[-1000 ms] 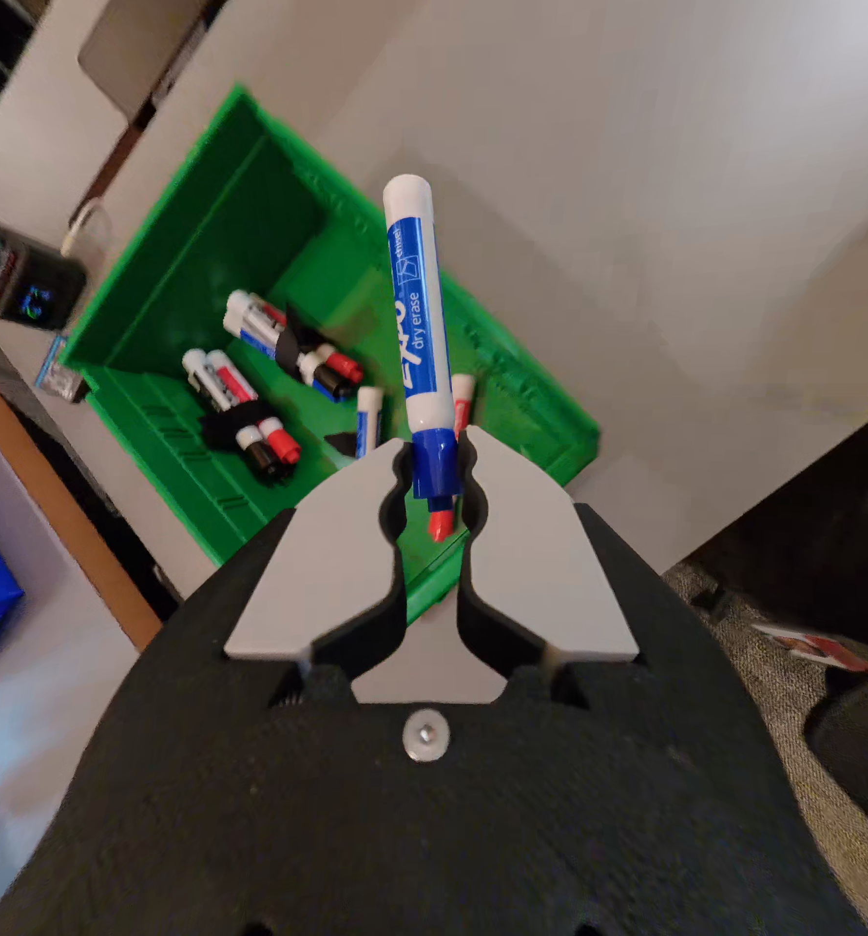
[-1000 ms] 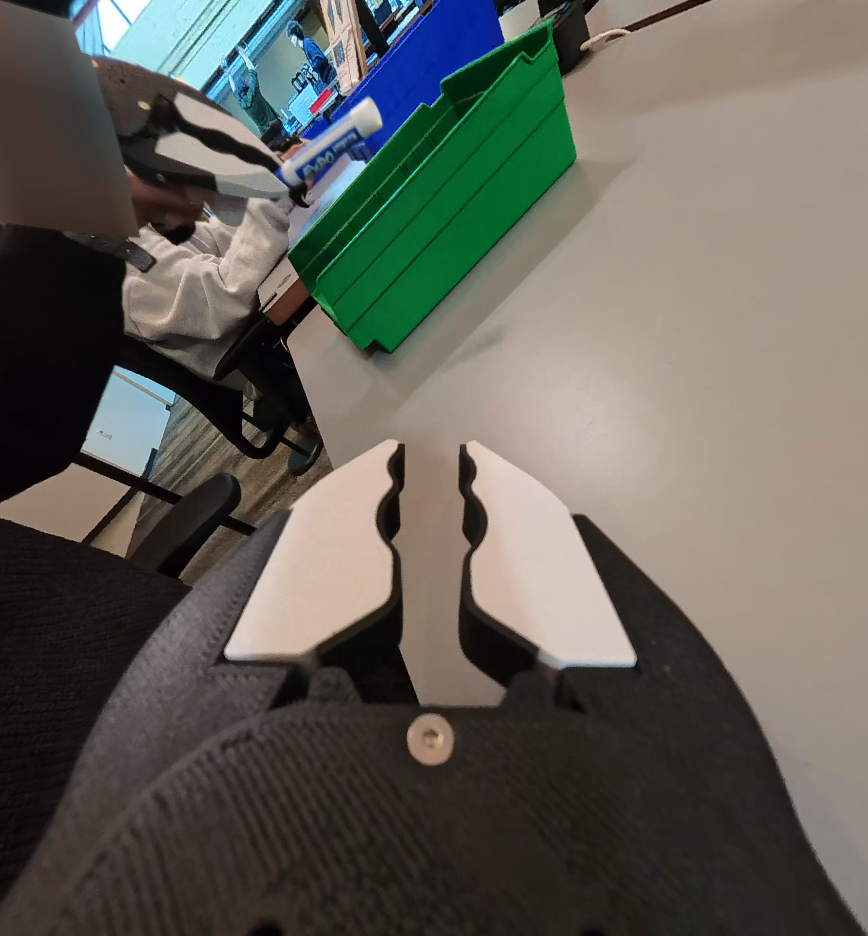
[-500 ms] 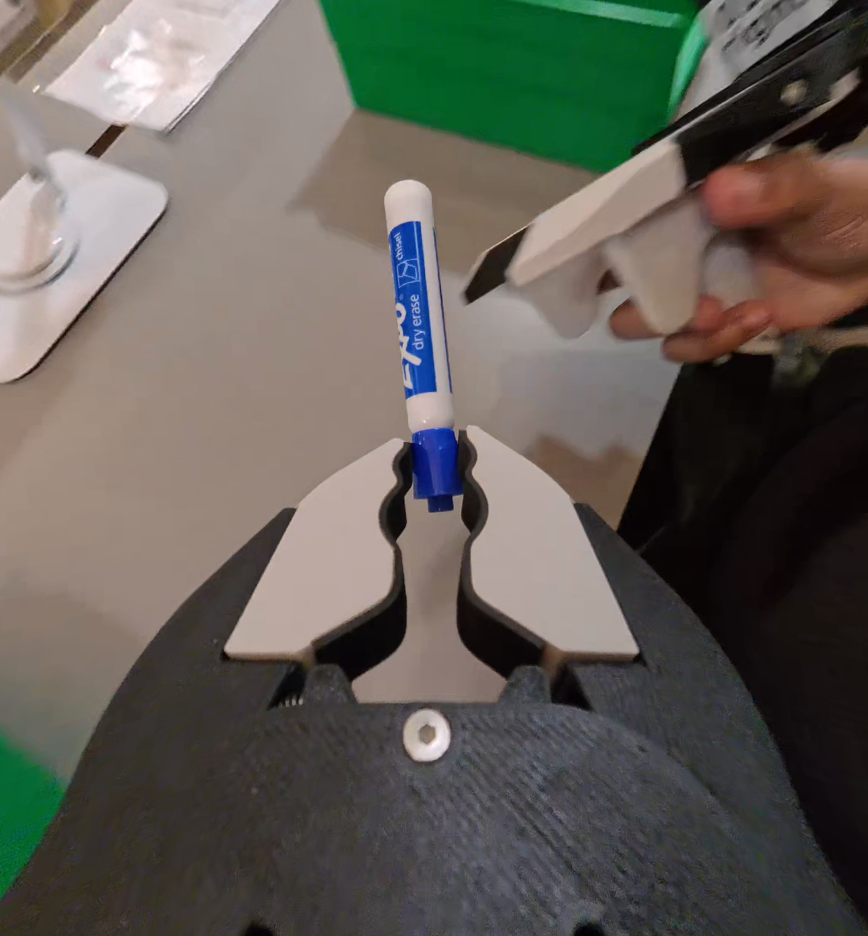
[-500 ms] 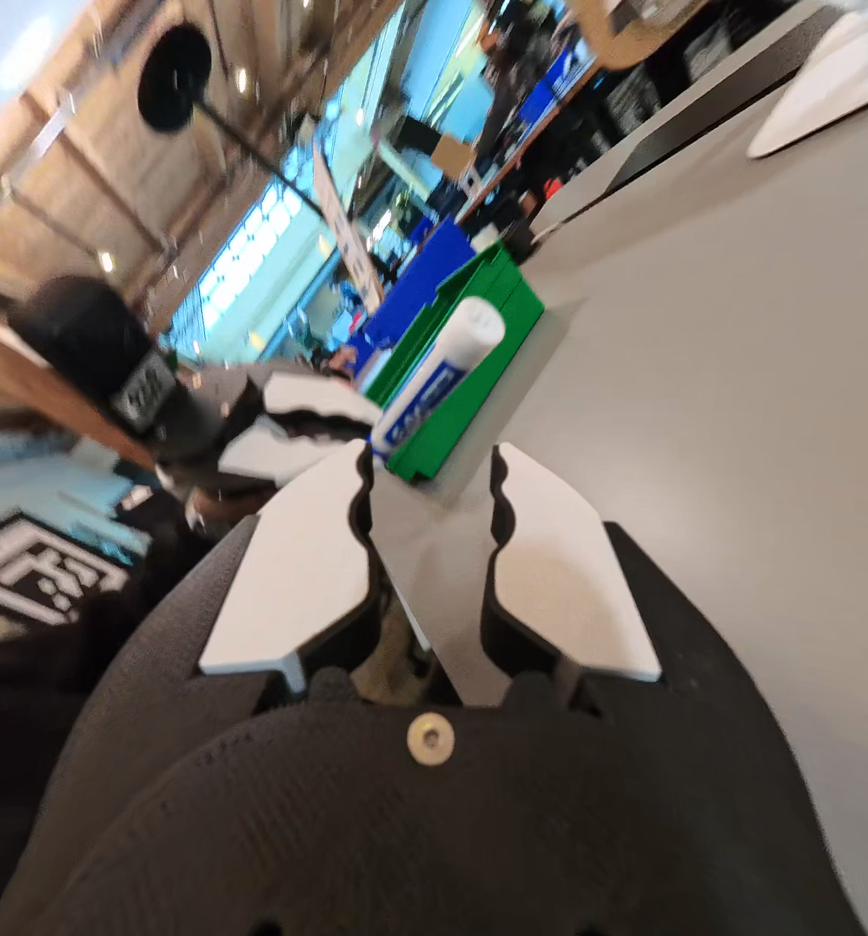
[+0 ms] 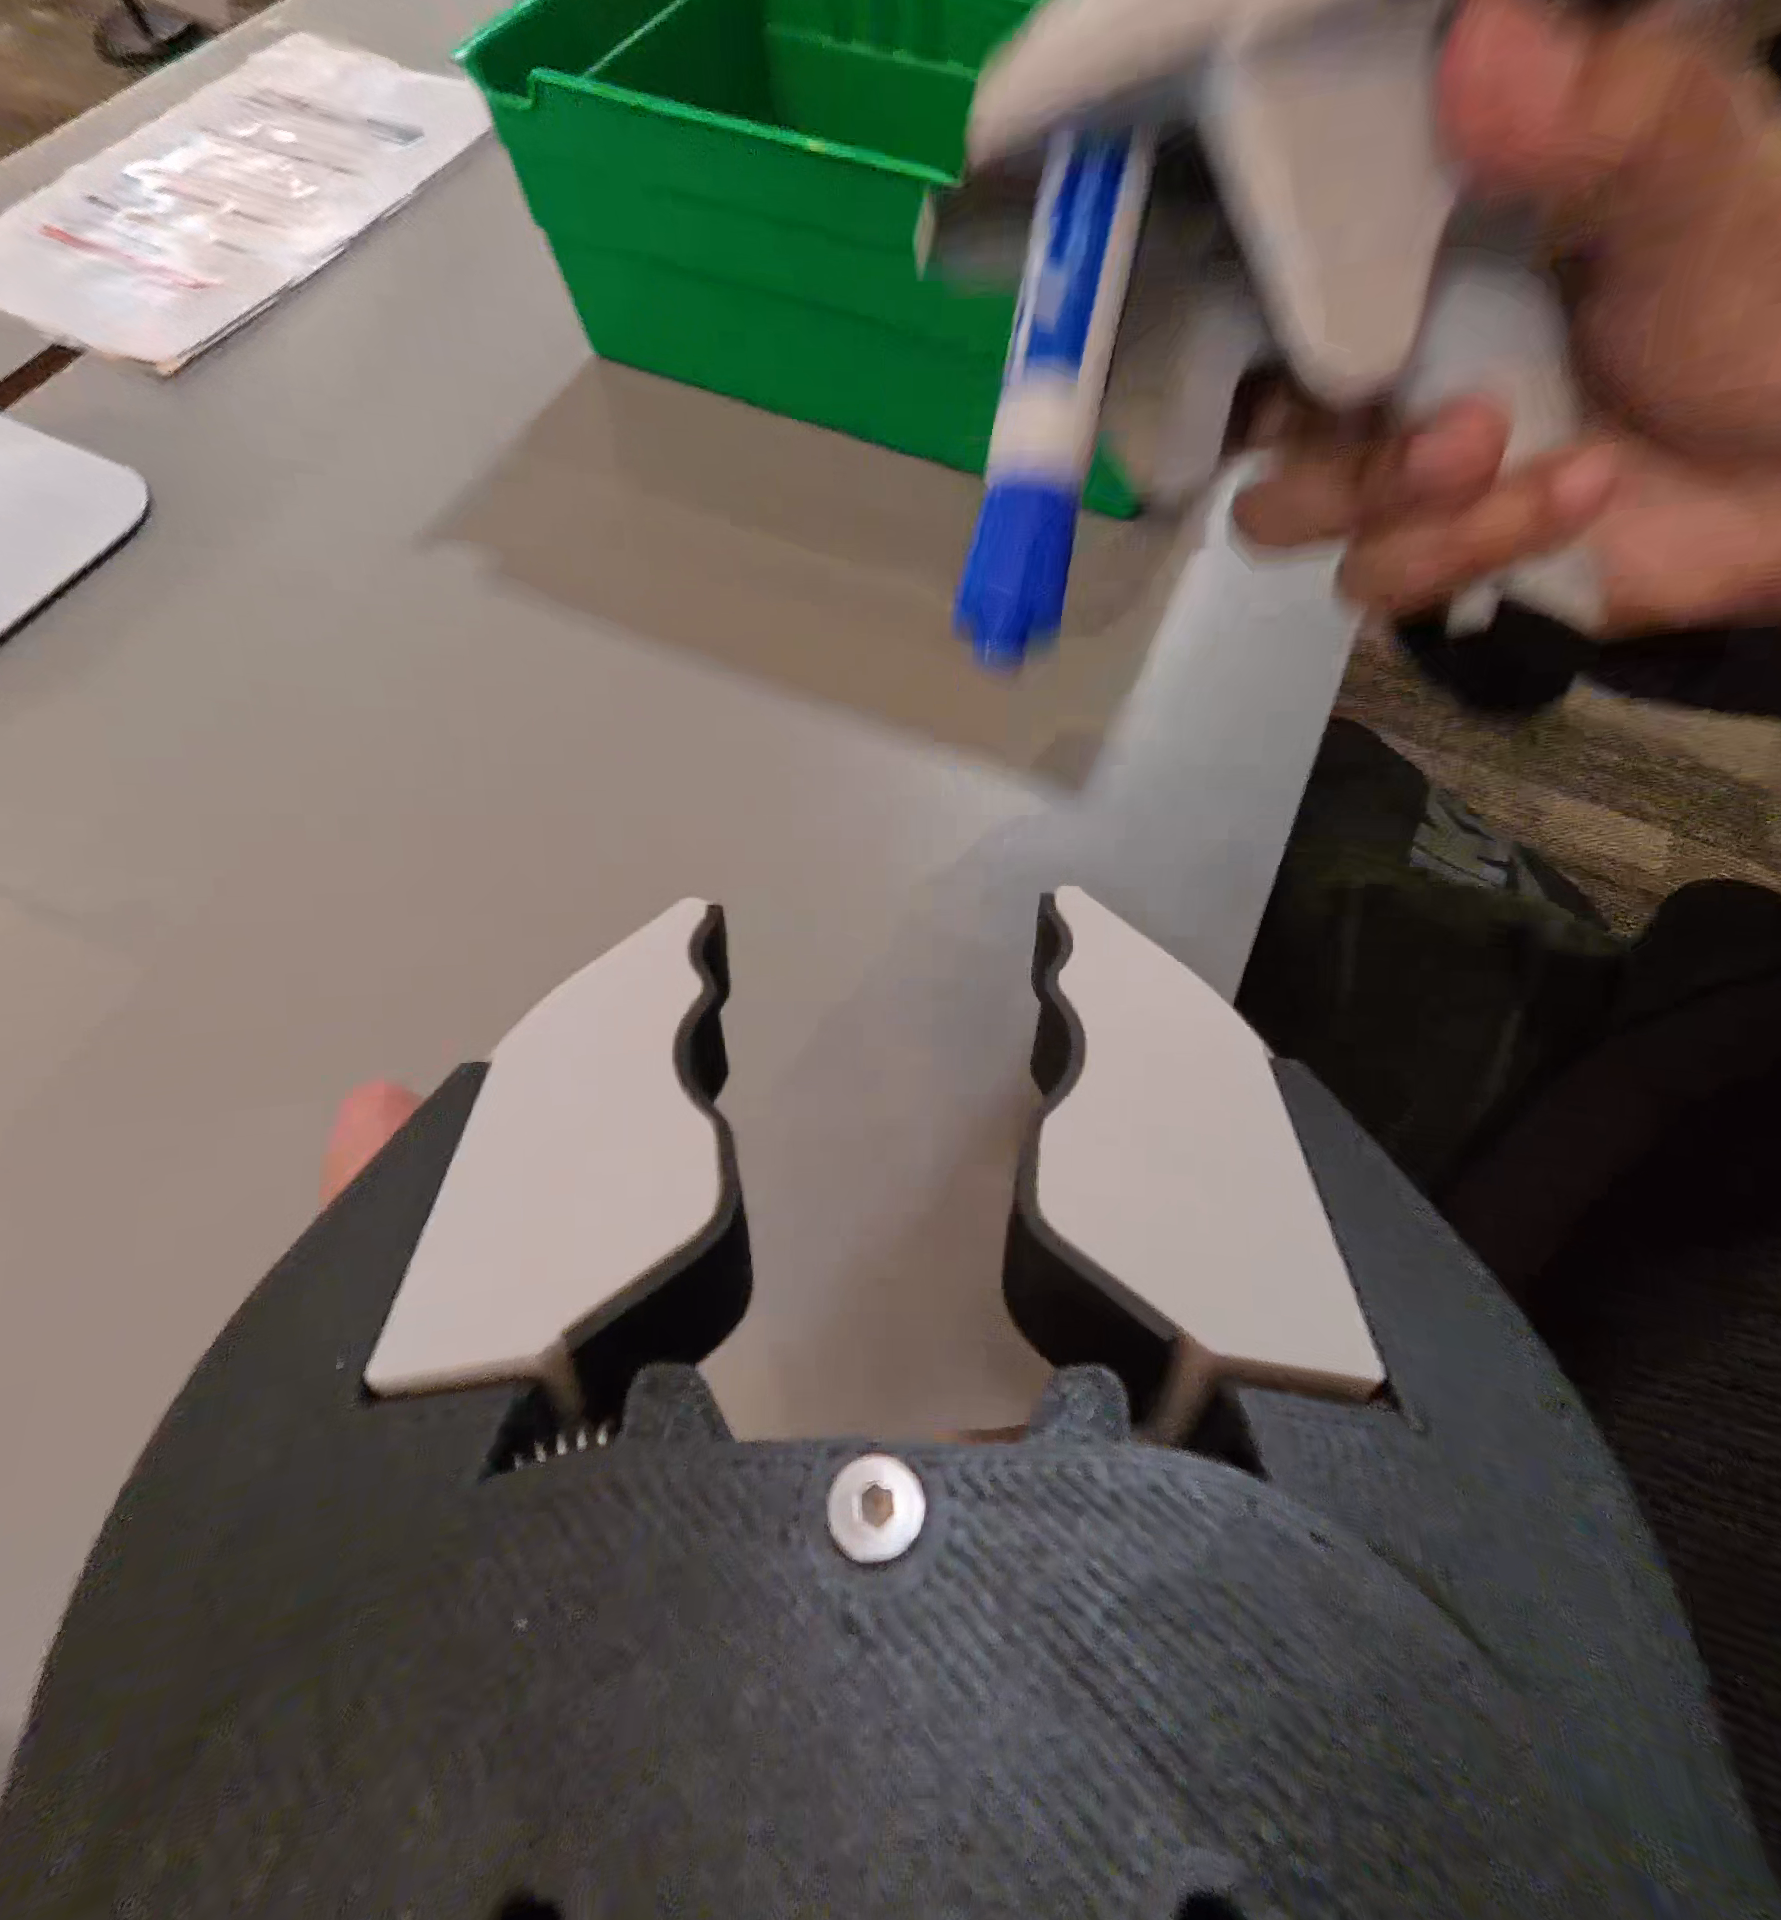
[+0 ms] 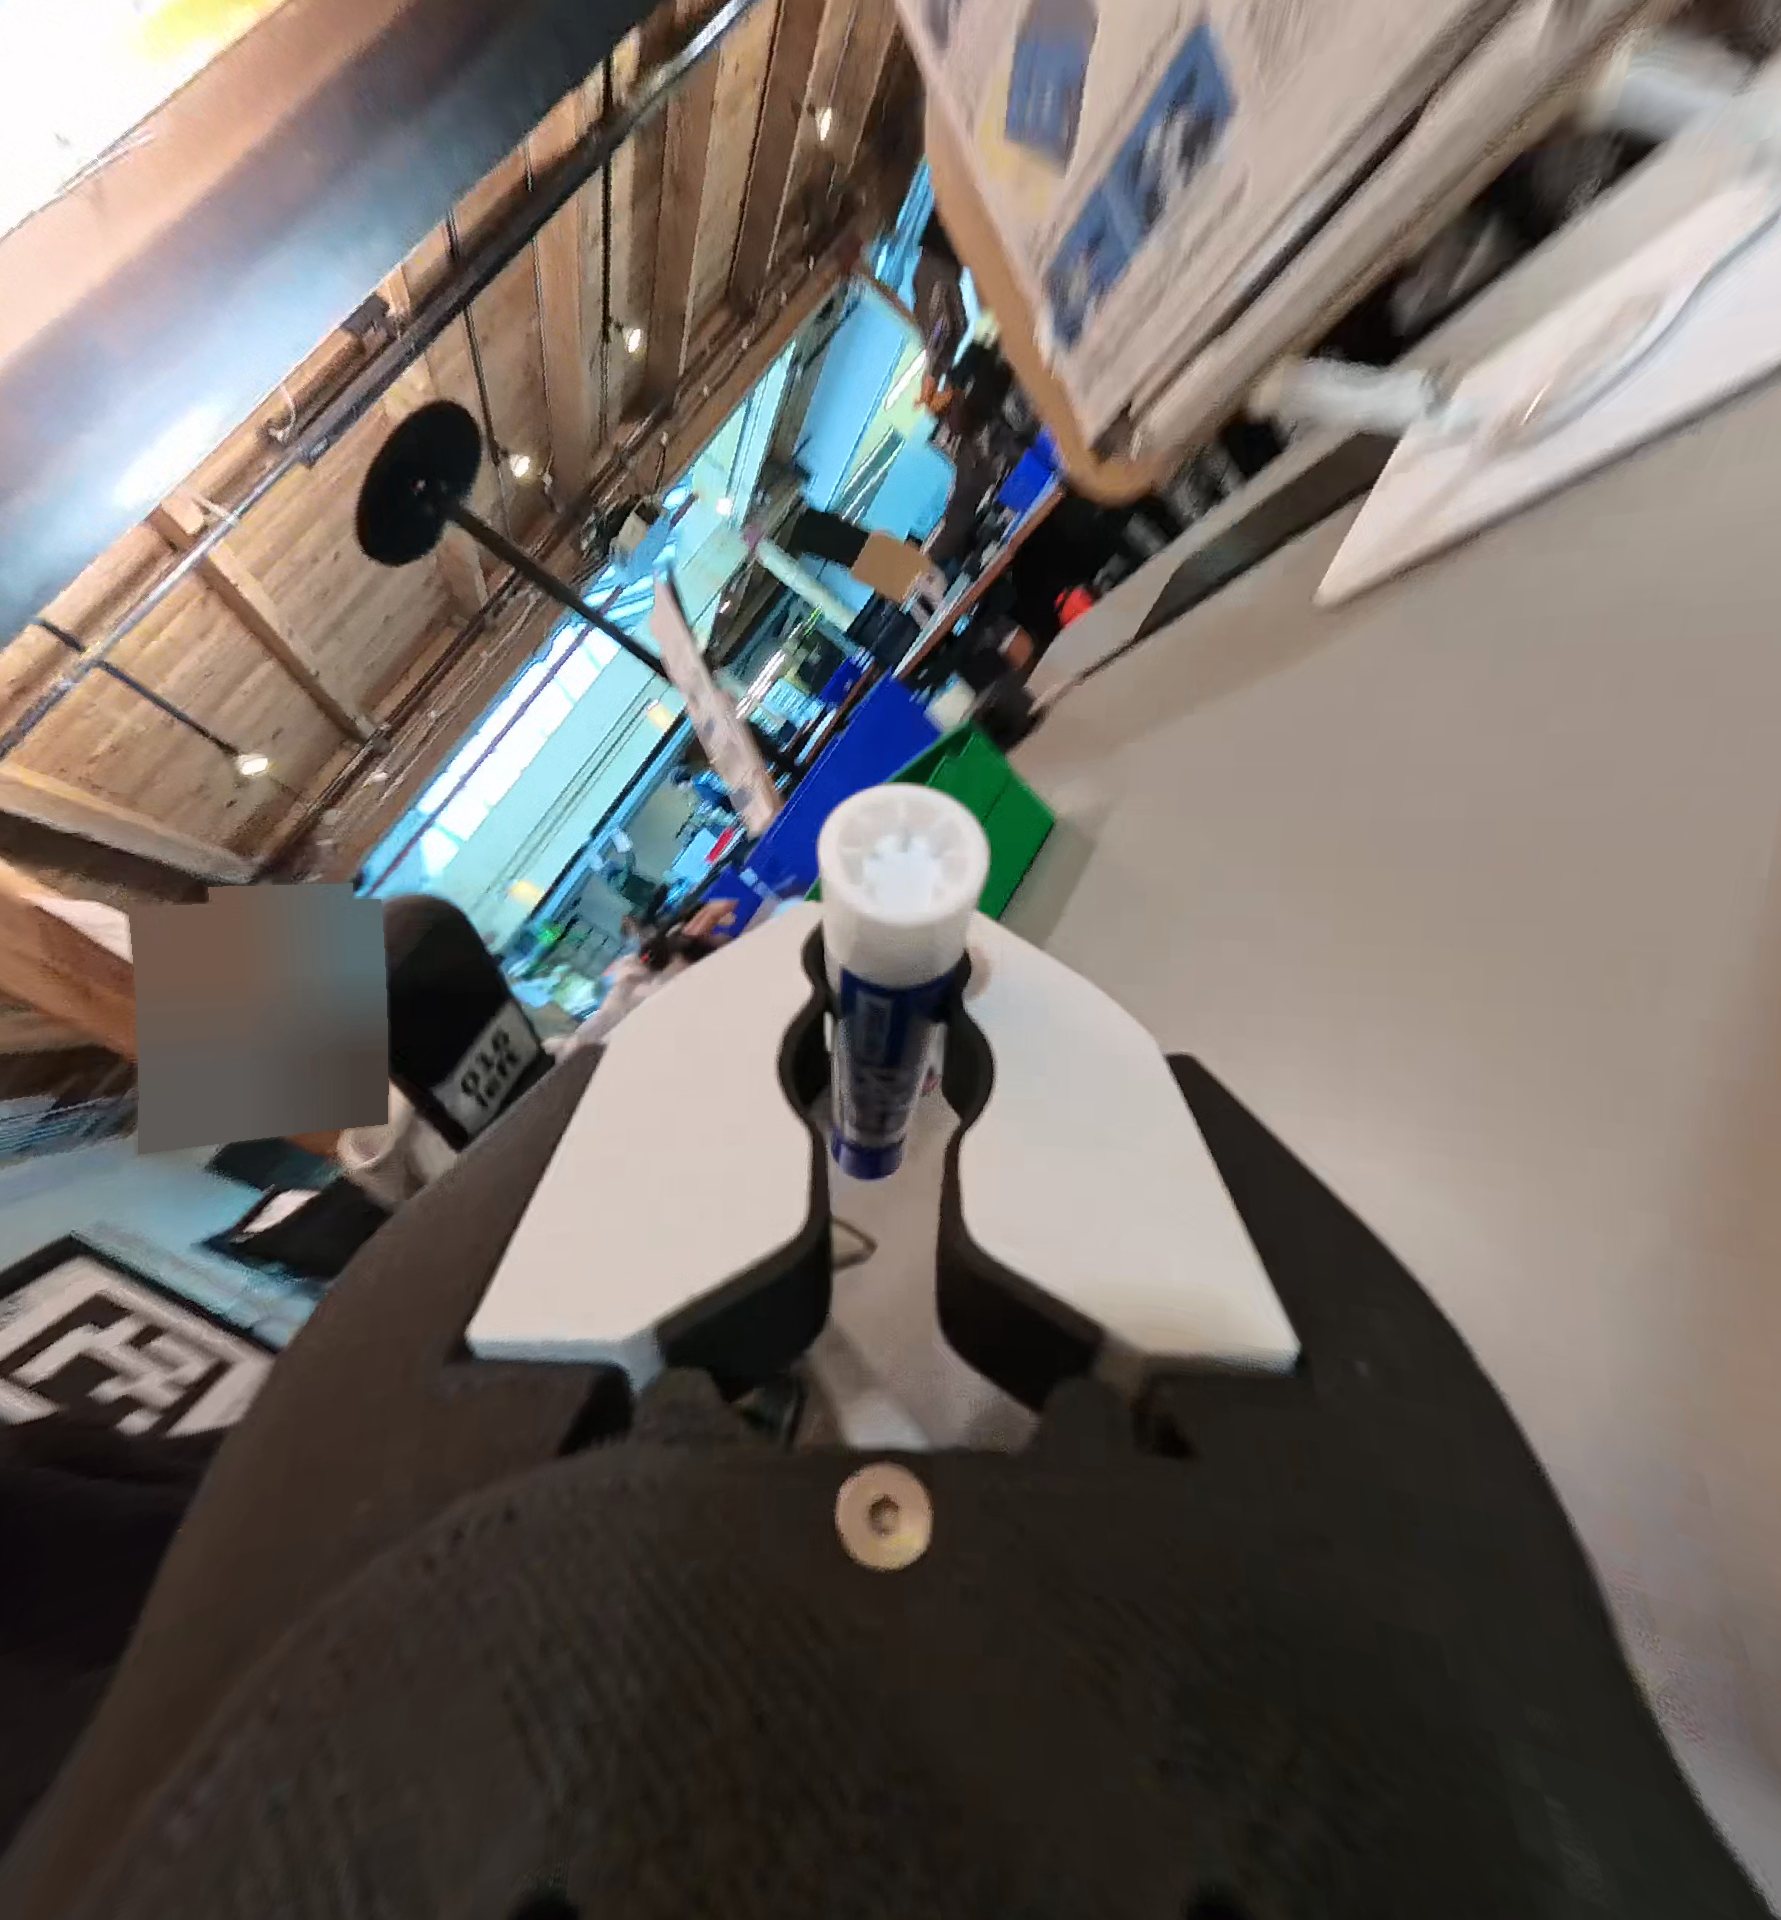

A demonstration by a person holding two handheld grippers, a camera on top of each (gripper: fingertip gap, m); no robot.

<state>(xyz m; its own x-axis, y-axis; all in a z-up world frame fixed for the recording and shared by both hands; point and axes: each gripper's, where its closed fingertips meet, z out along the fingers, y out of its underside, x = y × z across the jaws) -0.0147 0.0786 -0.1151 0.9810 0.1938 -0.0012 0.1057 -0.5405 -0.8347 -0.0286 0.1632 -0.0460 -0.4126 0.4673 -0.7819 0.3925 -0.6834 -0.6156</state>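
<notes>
My right gripper [image 6: 891, 951] is shut on a blue and white marker [image 6: 896, 935]. The marker's white end points away from me along the fingers. In the left wrist view the same marker [image 5: 1052, 343] hangs blue cap down from the right gripper [image 5: 1125, 177], held by a hand above the table's near edge, in front of the green bin [image 5: 761, 208]. My left gripper [image 5: 881, 914] is open and empty, low over the grey table [image 5: 346, 779], below and short of the marker.
A plastic sleeve with papers [image 5: 200, 197] lies at the far left of the table. A white pad [image 5: 3, 520] lies at the left edge. The table's edge [image 5: 1270, 831] runs on the right, with carpet beyond. The green bin also shows far off in the right wrist view [image 6: 979, 821].
The marker has passed from my left gripper to my right one. My left gripper has opened and drawn back. My right gripper has closed on the marker and lifted it away.
</notes>
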